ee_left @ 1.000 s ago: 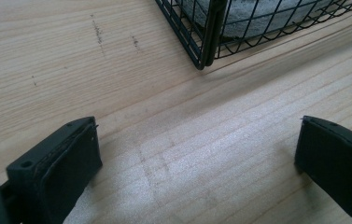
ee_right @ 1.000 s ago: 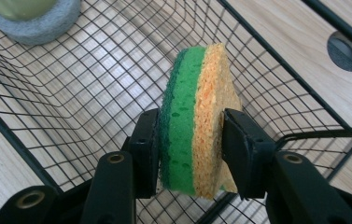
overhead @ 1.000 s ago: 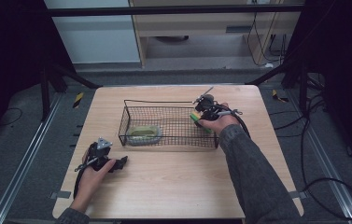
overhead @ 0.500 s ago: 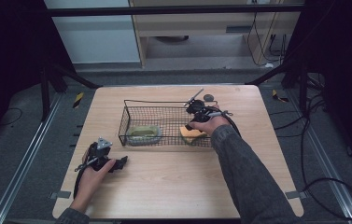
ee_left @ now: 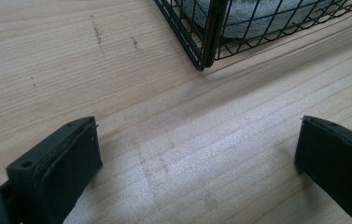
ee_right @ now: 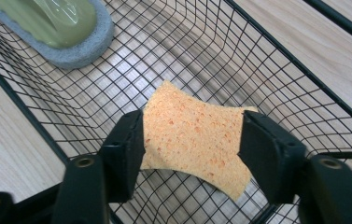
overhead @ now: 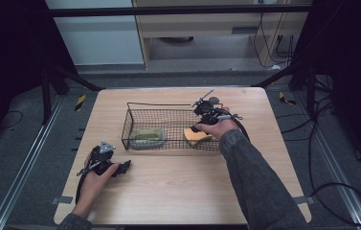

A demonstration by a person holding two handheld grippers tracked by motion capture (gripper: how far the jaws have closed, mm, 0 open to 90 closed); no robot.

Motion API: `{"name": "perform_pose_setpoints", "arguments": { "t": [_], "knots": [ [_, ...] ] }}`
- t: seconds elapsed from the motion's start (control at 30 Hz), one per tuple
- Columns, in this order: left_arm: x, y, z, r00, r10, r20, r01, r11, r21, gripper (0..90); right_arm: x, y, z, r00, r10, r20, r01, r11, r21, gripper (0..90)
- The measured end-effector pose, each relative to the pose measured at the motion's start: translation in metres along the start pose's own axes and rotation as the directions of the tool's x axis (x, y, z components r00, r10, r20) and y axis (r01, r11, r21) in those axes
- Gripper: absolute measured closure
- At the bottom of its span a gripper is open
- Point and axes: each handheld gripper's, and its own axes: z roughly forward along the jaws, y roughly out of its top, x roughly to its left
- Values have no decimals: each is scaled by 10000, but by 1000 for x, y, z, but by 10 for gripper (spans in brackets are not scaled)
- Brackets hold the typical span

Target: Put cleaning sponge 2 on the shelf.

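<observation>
An orange sponge (ee_right: pixel 197 154) sits low inside the black wire basket (overhead: pixel 159 104), near its right end. My right gripper (ee_right: pixel 193 122) reaches down into the basket and its pads still press the sponge's two sides, which bow inward. Its jaws have just been opening with the sponge between them. From above, the sponge (overhead: pixel 195 136) lies just under my right gripper (overhead: pixel 195 129). My left gripper (overhead: pixel 125 166) rests on the table in front of the basket's left corner (ee_left: pixel 201 42). Its jaws stand wide open over bare wood (ee_left: pixel 197 140).
A grey scrubbing pad with a green handle (overhead: pixel 147 137) lies in the basket's left end (ee_right: pixel 57 23). The wooden table (overhead: pixel 168 191) has free room in front of the basket. Cables trail off the table's right side.
My right hand has come down and slightly left into the basket with the sponge, which now shows its orange face. The left hand has stayed put.
</observation>
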Motion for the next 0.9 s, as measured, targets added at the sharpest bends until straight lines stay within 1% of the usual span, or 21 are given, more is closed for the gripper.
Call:
{"name": "perform_pose_setpoints", "arguments": {
  "t": [0.03,0.07,0.1,0.13,0.17,0.2,0.23,0.3,0.4,0.47,0.5,0.53,0.57,0.6,0.63,0.67,0.77,0.8,0.9],
  "knots": [
    [0,0,0,10000,0,1,0,10000,-1,0,0,-2,-3,9999,93,61,-91,9998,-176,335],
    [0,0,0,10000,3,1,-3,10000,2,0,0,-2,-3,9999,93,61,-91,9998,-176,335],
    [0,0,0,10000,3,-1,-3,10000,0,0,0,-2,-5,9999,118,52,-117,9996,-238,306],
    [0,0,0,10000,27,-4,-27,10000,-3,0,0,-3,-6,9999,111,117,-106,9993,-372,272],
    [0,0,0,10000,-4,3,4,10000,-1,0,1,-5,-9,9994,149,300,-132,9983,-565,212],
    [0,0,0,10000,-4,3,4,10000,-1,0,1,-5,-9,9994,149,300,-132,9983,-565,212],
    [0,0,0,10000,30,3,-30,10000,30,0,2,-7,-13,9989,207,426,-173,9968,-776,159],
    [0,0,0,10000,31,2,-31,10000,30,0,3,-10,-16,9980,335,528,-281,9946,-996,113],
    [0,0,0,10000,33,1,-33,10000,32,0,4,-16,-22,9969,403,671,-323,9927,-1165,85],
    [0,0,0,10000,30,1,-30,10000,32,0,4,-19,-24,9967,417,691,-332,9922,-1203,83],
    [0,0,0,10000,38,-1,-38,10000,33,0,4,-25,-30,9959,443,786,-332,9899,-1375,73],
    [0,0,0,10000,38,-1,-38,10000,33,0,4,-25,-30,9959,443,786,-332,9899,-1375,73],
    [0,0,0,10000,32,-2,-32,10000,32,0,2,-31,-36,9953,526,815,-396,9873,-1541,67],
    [0,0,0,10000,32,-2,-32,10000,32,0,2,-31,-36,9953,526,815,-396,9873,-1541,67],
    [0,0,0,10000,32,0,-32,10000,33,0,0,-36,-42,9943,621,866,-466,9843,-1703,63],
    [0,0,0,10000,32,0,-32,10000,33,0,-1,-39,-45,9939,636,904,-467,9829,-1780,60],
    [0,0,0,10000,67,-7,-67,10000,35,0,-3,-49,-53,9912,872,994,-671,9795,-1901,60],
    [0,0,0,10000,67,-7,-67,10000,35,0,-3,-49,-53,9912,872,994,-671,9795,-1901,60],
    [0,0,0,10000,70,-8,-70,10000,36,0,-6,-59,-59,9917,871,949,-678,9794,-1902,93]
  ]
}}
